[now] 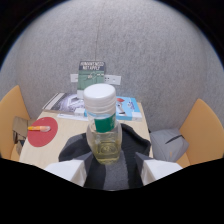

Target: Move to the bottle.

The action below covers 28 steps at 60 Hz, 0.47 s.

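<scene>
Grey felt wall (150,45) backs a wooden table (67,135) at mid-frame. At centre, the white-capped bottle (103,127) of pale liquid stands on a dark cloth (132,145), between the gripper (111,170) fingers, which sit spread with gaps on both sides. A red plate (42,131) lies at left.

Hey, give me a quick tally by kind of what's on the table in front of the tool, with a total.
Bottles: 1, the white-capped bottle standing between the open tool's fingers
Red round mats: 1, with a small orange item on it
Dark cloths: 1, under the bottle
Magazines or booklets: 2, one grey, one blue
Total: 5
</scene>
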{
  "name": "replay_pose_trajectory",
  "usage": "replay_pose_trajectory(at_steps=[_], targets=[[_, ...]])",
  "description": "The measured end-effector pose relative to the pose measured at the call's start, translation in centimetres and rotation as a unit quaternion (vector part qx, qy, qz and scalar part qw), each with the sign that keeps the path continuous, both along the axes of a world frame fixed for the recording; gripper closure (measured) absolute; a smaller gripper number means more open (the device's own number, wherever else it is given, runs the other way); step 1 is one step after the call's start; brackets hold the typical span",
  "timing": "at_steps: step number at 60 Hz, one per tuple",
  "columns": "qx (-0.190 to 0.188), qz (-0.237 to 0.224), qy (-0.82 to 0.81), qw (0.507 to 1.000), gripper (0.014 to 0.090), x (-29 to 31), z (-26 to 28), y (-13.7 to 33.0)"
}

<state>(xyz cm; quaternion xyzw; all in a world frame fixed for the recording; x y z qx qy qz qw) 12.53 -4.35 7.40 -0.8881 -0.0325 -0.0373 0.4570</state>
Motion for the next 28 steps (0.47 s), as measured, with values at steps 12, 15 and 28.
replay_pose_trajectory(at_steps=[12,15,28], targets=[[-0.007,0.002,0.006,1.0,0.0174,-0.03,-0.43,0.46],[-0.008,0.001,0.008,1.0,0.0172,-0.03,-0.4,0.39],[-0.01,-0.006,0.01,1.0,0.0173,0.3,-0.43,0.15]])
